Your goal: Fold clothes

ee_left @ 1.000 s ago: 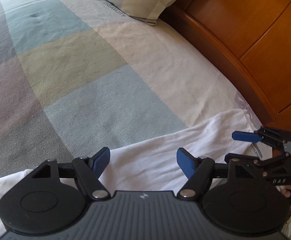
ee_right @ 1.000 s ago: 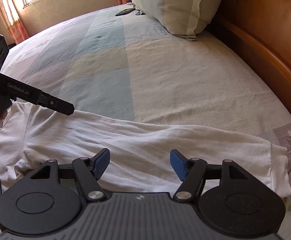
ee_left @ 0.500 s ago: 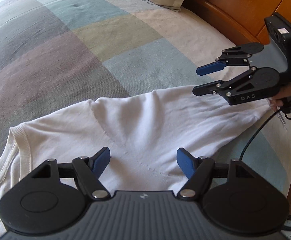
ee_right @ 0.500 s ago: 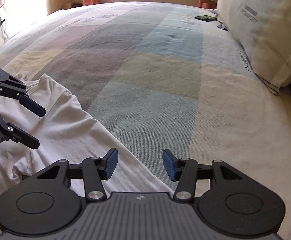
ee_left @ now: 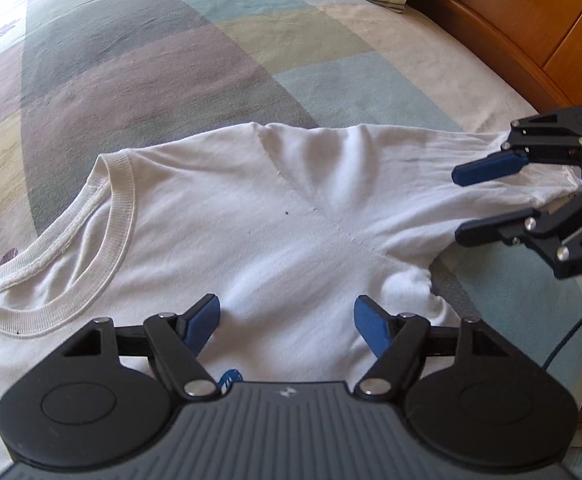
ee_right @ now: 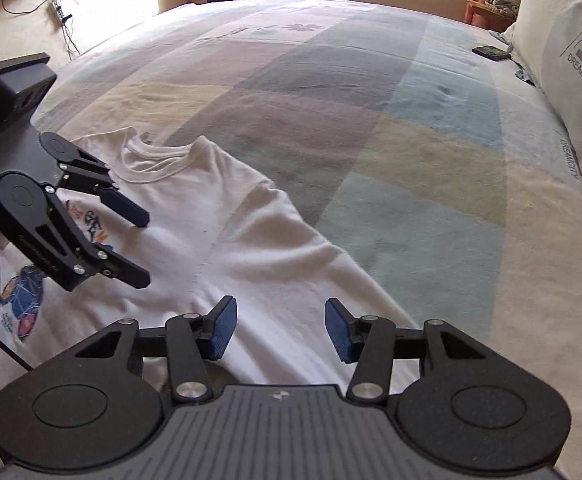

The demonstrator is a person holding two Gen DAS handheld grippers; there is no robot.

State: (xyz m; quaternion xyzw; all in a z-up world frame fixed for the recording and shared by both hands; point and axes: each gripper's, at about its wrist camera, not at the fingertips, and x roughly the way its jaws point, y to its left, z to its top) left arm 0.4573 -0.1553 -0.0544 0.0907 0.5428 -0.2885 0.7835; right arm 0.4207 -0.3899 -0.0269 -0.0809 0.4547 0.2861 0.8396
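Lying flat on the bed, the white T-shirt (ee_left: 275,216) spreads its ribbed collar (ee_left: 119,208) to the left in our left wrist view, and its long sleeve (ee_left: 443,176) runs out to the right. In our right wrist view the printed front (ee_right: 27,300) of the shirt shows at the lower left.

Our left gripper (ee_left: 287,322) hangs over the shoulder area with its blue pads (ee_left: 203,320) set wide apart and nothing pinched between them. Our right gripper (ee_right: 279,330) has just been narrowing its jaws; they stand partly apart with the sleeve cloth below them, and we cannot tell whether the pads touch the fabric.

Around the shirt lies the checked bedspread (ee_right: 371,120) in pale blue, mauve and beige. A pillow (ee_right: 571,60) printed DREAMCITY rests at the right edge, near a dark phone (ee_right: 491,53). Beyond the pillow runs the wooden headboard (ee_left: 531,20).
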